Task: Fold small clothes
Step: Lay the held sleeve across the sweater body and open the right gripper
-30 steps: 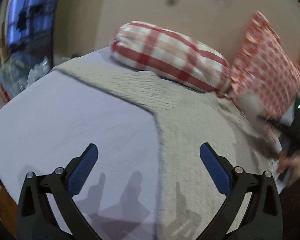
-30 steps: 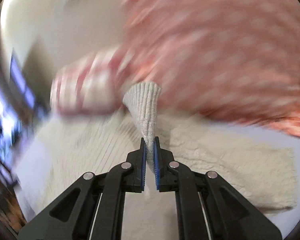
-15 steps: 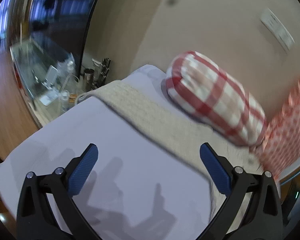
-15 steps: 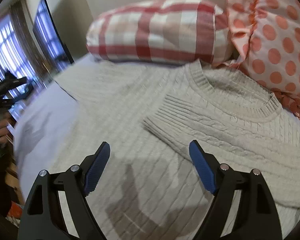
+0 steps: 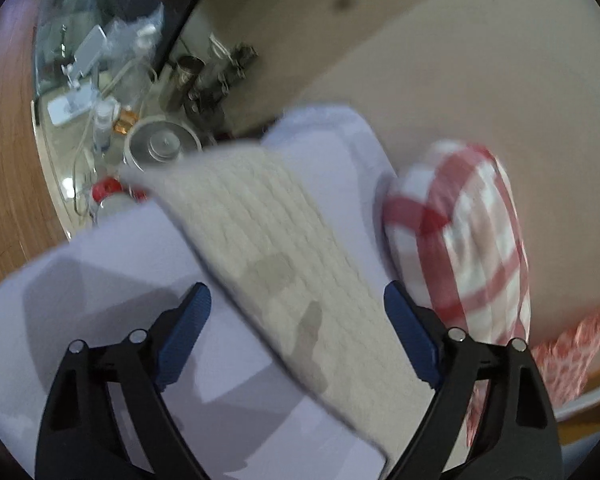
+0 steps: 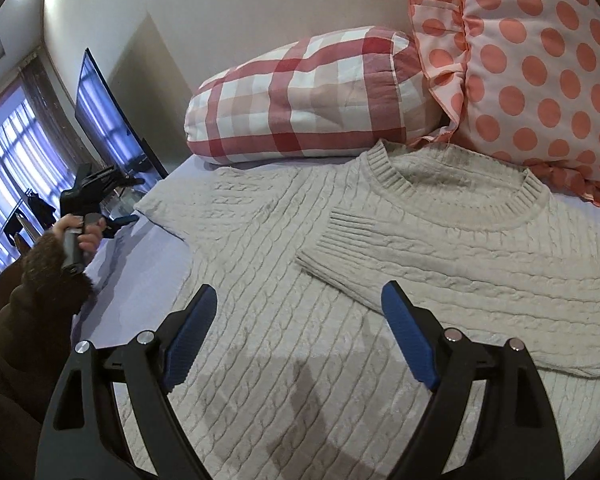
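A cream cable-knit sweater (image 6: 300, 280) lies flat on the lilac bed sheet (image 6: 140, 280). Its right sleeve (image 6: 440, 264) is folded across the chest, cuff near the collar. Its left sleeve (image 5: 284, 256) stretches out toward the bed's edge. My left gripper (image 5: 296, 332) is open and empty, hovering just above that sleeve; it also shows in the right wrist view (image 6: 120, 220). My right gripper (image 6: 296, 332) is open and empty above the sweater's body.
A red-checked bolster (image 6: 300, 96) and a polka-dot pillow (image 6: 540, 72) stand at the head of the bed. A glass table with bottles and clutter (image 5: 100, 92) stands past the bed's edge. A TV (image 6: 108, 120) stands by the wall.
My right gripper let go of the right sleeve's cuff, opened and drew back. My left gripper swung over to the outstretched left sleeve.
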{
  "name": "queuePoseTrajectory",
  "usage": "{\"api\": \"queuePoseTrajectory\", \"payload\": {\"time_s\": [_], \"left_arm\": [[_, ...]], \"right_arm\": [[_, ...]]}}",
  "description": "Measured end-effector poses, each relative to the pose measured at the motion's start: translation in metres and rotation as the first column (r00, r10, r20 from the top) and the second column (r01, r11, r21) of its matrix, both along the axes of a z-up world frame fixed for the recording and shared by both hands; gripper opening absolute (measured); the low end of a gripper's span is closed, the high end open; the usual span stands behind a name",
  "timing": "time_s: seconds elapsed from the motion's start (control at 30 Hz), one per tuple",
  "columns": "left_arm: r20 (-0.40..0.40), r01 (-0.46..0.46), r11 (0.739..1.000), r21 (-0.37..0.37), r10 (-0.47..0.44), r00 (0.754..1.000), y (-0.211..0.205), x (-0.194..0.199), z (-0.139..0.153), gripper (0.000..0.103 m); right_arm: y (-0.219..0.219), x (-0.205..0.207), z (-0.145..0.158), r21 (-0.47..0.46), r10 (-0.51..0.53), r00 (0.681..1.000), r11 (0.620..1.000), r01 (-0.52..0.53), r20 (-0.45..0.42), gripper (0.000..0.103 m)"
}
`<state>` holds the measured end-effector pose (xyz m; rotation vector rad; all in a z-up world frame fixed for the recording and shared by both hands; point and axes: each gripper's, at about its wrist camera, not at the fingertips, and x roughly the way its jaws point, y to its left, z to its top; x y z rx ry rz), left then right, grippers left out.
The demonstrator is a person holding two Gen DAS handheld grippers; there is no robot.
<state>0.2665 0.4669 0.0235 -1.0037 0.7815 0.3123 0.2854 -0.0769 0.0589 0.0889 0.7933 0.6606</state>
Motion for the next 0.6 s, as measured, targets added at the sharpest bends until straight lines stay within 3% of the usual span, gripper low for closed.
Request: {"api": "queuePoseTrajectory", "payload": {"time_s": [0.13,0.23,0.27,0.3,0.33,0.37,0.5,0.57,0.6], "left_arm": [[0.031,-0.094,0.995,-0.045,0.095,0.995,0.032,0.008,-0.005,0.078],[0.025,-0.195,0.979,-0.062,0.197,0.980,0.057,0.011,-0.013,0.046],[0.011,-0.223,0.972,-0.072,0.224,0.974,0.063,0.011,-0.018,0.021],[-0.011,-0.243,0.966,-0.085,0.243,0.970,0.067,0.011,-0.024,0.008],[-0.004,-0.252,0.964,-0.089,0.253,0.967,0.067,0.010,-0.025,0.008],[0.006,-0.246,0.967,-0.063,0.247,0.969,0.065,0.011,-0.020,0.007],[0.099,-0.140,0.975,0.175,0.124,0.987,0.023,0.022,0.041,0.007],[0.137,-0.043,0.949,0.311,0.000,0.991,-0.020,0.035,0.084,0.007],[0.155,0.014,0.921,0.389,-0.080,0.985,-0.052,0.042,0.108,0.007]], "right_arm": [[0.000,-0.005,0.002,0.009,0.010,1.000,1.000,-0.010,0.022,0.086],[-0.001,-0.010,0.004,0.010,0.013,0.999,1.000,-0.013,0.046,0.087],[-0.002,-0.011,0.005,0.011,0.011,0.999,1.000,-0.011,0.054,0.087],[-0.005,-0.012,0.005,0.010,0.008,0.998,1.000,-0.008,0.056,0.087],[-0.008,-0.013,0.007,0.017,0.004,0.998,1.000,-0.005,0.055,0.087],[-0.011,-0.013,0.007,0.024,-0.003,0.999,1.000,0.001,0.052,0.087],[-0.035,-0.020,0.017,0.057,-0.045,0.997,0.998,0.041,0.067,0.087],[-0.052,-0.026,0.022,0.076,-0.079,0.993,0.994,0.072,0.085,0.089],[-0.058,-0.028,0.023,0.082,-0.095,0.991,0.993,0.088,0.091,0.089]]}}
